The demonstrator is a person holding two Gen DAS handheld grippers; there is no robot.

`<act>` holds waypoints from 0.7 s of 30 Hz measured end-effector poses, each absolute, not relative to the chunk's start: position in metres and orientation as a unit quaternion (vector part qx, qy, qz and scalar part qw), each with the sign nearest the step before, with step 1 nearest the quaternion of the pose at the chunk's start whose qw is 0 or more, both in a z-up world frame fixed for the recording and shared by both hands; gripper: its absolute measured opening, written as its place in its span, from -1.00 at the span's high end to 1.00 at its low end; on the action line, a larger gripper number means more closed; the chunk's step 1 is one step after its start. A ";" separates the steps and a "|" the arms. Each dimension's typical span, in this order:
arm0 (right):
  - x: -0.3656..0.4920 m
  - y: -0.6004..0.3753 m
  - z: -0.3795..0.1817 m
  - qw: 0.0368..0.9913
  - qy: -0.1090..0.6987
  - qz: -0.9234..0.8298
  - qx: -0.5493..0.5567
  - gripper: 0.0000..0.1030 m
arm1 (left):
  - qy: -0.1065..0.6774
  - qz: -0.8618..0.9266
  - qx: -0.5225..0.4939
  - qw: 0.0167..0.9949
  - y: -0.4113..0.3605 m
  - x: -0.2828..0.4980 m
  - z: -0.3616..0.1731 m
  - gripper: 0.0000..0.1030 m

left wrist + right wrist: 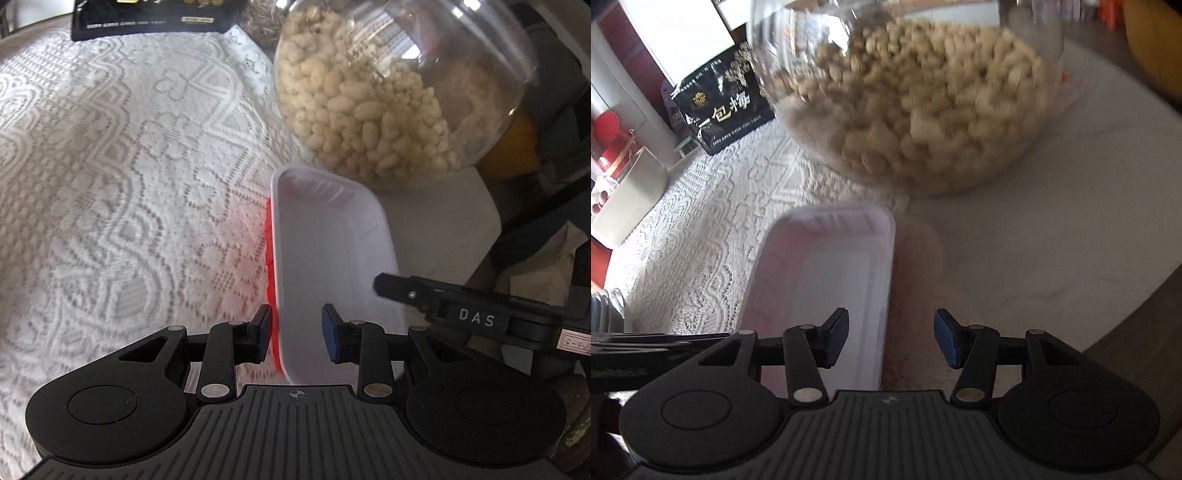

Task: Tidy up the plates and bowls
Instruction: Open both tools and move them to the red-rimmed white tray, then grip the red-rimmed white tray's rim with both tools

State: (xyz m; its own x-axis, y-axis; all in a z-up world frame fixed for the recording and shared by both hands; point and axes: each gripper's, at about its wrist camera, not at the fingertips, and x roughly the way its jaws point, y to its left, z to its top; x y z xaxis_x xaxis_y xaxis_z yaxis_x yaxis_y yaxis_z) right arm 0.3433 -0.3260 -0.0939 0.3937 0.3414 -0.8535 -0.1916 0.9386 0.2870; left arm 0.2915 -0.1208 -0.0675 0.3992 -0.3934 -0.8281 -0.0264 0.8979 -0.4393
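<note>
The left gripper's (297, 339) jaws stand part open astride the left long rim of a white tray (332, 240). The left pad is close against the outside of the rim and the right pad is inside the tray, away from the rim. Whether they pinch the wall I cannot tell. The right gripper's (890, 339) jaws are wider and grip nothing. They straddle the tray's right long rim, with the left pad over the tray's inside and bare table showing between the rim and the right pad.

The table (1052, 240) is pale stone, and its curved edge runs down the right of the right wrist view. A white lace cloth (129, 184) covers its left part.

A round clear jar (916, 110) of pale peanuts stands where the cloth's edge meets the bare stone, just beyond the tray's far end. A black packet (724, 110) with pale lettering sits at the far side of the cloth, left of the jar.

The tray is oblong and empty, lying across the cloth's edge. A thin red edge (270, 258) shows along its left rim, touching it.
</note>
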 end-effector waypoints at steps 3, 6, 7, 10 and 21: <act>0.348 -0.317 -0.106 0.816 0.544 0.178 0.082 0.29 | 0.534 -0.098 -0.179 0.821 -0.124 0.297 -0.074 0.39; 0.345 -0.305 -0.111 0.807 0.551 0.194 0.085 0.41 | 0.535 -0.097 -0.180 0.819 -0.117 0.297 -0.077 0.52; 0.342 -0.300 -0.110 0.808 0.548 0.199 0.081 0.41 | 0.536 -0.097 -0.182 0.819 -0.115 0.295 -0.078 0.52; 0.334 -0.285 -0.105 0.811 0.539 0.212 0.083 0.41 | 0.533 -0.077 -0.173 0.824 -0.102 0.287 -0.075 0.54; 0.270 -0.183 -0.103 0.790 0.529 0.306 0.046 0.41 | 0.487 0.006 -0.224 0.844 -0.014 0.182 -0.054 0.53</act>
State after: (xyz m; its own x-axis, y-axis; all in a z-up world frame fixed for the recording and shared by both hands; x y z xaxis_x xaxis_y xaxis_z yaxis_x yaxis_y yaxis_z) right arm 0.2698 -0.1831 -0.1028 0.2522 0.5329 -0.8078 -0.4355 0.8079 0.3970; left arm 0.1823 -0.0144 -0.0544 0.5248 -0.2076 -0.8255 -0.2286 0.8998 -0.3716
